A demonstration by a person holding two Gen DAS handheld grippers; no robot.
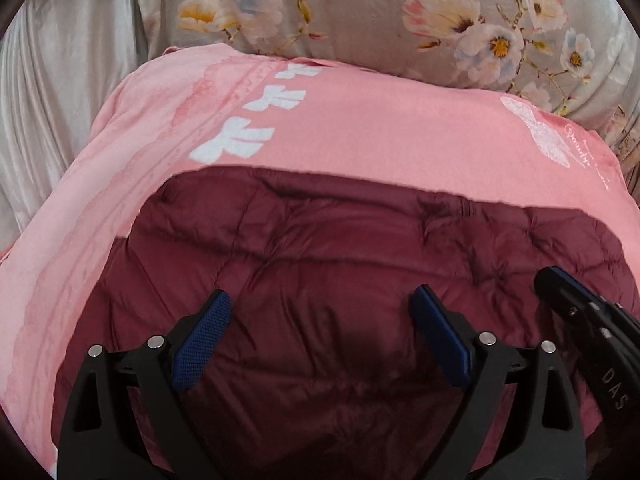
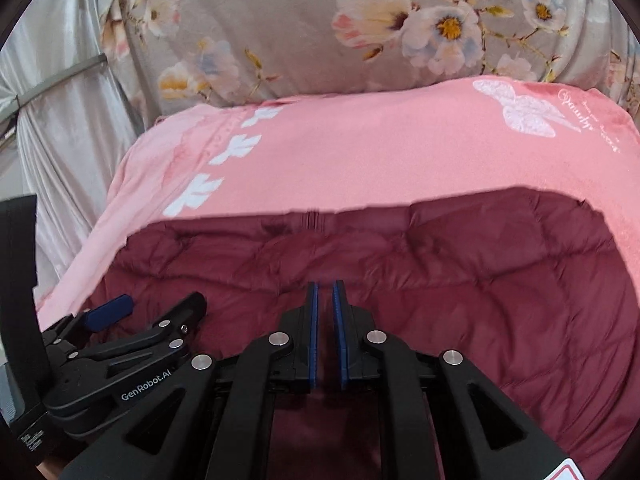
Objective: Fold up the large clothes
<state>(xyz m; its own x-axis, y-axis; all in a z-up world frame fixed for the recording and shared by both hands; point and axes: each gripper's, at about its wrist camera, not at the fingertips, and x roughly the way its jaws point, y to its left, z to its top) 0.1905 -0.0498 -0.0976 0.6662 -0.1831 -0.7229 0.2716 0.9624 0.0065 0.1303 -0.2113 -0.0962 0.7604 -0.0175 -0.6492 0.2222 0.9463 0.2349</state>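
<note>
A maroon quilted down jacket (image 1: 320, 232) (image 2: 460, 280) lies spread flat on a pink sheet (image 1: 380, 132) (image 2: 360, 160), its far edge straight, with a zip end showing at the middle. My left gripper (image 1: 320, 294) hovers over the jacket, its blue pads wide apart with nothing between them. My right gripper (image 2: 325, 284) is just to its right over the same jacket. Its pads stand a narrow slit apart, and no cloth is pinched in the slit. In the right wrist view the left gripper (image 2: 156, 306) shows at the lower left.
A grey floral pillow or duvet (image 1: 360, 8) (image 2: 320, 32) is banked up behind the pink sheet. Silvery satin fabric (image 1: 60, 92) (image 2: 60, 120) hangs at the left. The pink sheet carries white leaf prints (image 1: 248, 120) and a white butterfly print (image 2: 516, 108).
</note>
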